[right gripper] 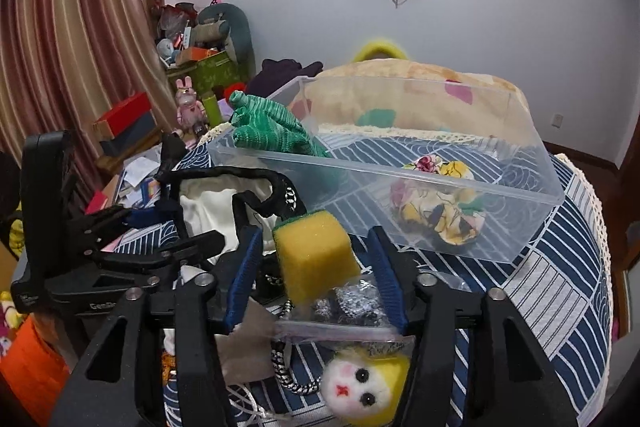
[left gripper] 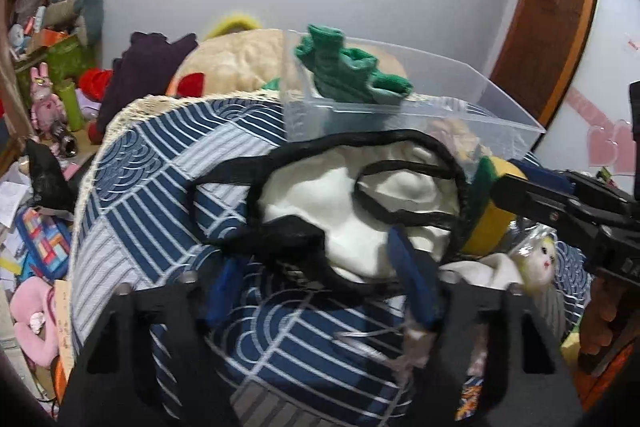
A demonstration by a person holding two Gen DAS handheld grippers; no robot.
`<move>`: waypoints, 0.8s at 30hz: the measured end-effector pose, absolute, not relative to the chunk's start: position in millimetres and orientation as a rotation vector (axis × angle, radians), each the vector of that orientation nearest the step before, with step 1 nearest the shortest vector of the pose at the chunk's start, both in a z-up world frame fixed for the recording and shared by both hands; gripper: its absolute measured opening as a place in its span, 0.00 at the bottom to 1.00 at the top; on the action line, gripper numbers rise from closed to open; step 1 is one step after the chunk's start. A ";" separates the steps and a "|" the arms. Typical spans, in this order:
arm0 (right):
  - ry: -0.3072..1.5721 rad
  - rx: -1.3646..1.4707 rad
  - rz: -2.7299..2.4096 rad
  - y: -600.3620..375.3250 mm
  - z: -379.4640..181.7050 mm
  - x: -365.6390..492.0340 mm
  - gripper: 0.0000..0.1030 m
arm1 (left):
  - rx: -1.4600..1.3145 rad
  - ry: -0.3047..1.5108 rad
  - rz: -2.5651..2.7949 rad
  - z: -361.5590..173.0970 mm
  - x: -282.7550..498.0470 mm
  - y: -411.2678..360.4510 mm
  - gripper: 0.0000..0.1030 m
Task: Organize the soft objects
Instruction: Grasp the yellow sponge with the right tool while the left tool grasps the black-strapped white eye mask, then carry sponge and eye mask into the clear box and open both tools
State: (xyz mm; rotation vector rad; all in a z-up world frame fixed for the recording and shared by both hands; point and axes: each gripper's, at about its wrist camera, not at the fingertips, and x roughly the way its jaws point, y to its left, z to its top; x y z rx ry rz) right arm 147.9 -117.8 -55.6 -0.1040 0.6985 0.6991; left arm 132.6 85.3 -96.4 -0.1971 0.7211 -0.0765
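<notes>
Right wrist view: the right gripper (right gripper: pixel 316 259) has its blue-padded fingers (right gripper: pixel 244 279) spread apart with the yellow sponge (right gripper: pixel 316 255) standing between them; a gap shows on each side, so the jaws look open around it rather than clamped, though contact at the sponge's hidden lower edge cannot be told. The left wrist view shows the same sponge (left gripper: pixel 490 207) at its 3 o'clock, green scouring face toward the bag. The left gripper (left gripper: pixel 320 291) is also apart, fingers straddling the near rim and black handles of the white tote bag (left gripper: pixel 360 211), gripping nothing visible. Judged step: the sponge is either being taken up or is on its way to the clear plastic bin (right gripper: pixel 520 187), which sits at 1 o'clock from the right gripper, near but not touching. The bin already holds a floral fabric piece (right gripper: pixel 444 203), and a green knit glove (right gripper: pixel 272 131) hangs over its left wall. Next move likely needs the jaws closed firmly on the soft sponge, then a lift over the bin's near wall. In the way: the bag's looped handles at 10 o'clock, and a small yellow-haired doll (right gripper: pixel 360 379) in a plastic pouch at 6 o'clock under the gripper. All rests on a blue wave-patterned cloth (right gripper: pixel 560 287).
</notes>
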 end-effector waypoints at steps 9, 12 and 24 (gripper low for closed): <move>0.687 -0.083 0.715 -127.2 -50.6 138.9 0.28 | -0.139 0.709 -0.053 -90.8 117.8 75.1 0.20; 0.658 -0.075 0.703 -133.1 -43.2 134.0 0.27 | -0.135 0.683 -0.058 -81.3 110.6 73.2 0.15; 0.543 -0.018 0.673 -153.8 -4.5 125.5 0.27 | -0.091 0.562 -0.051 -31.2 83.9 61.5 0.11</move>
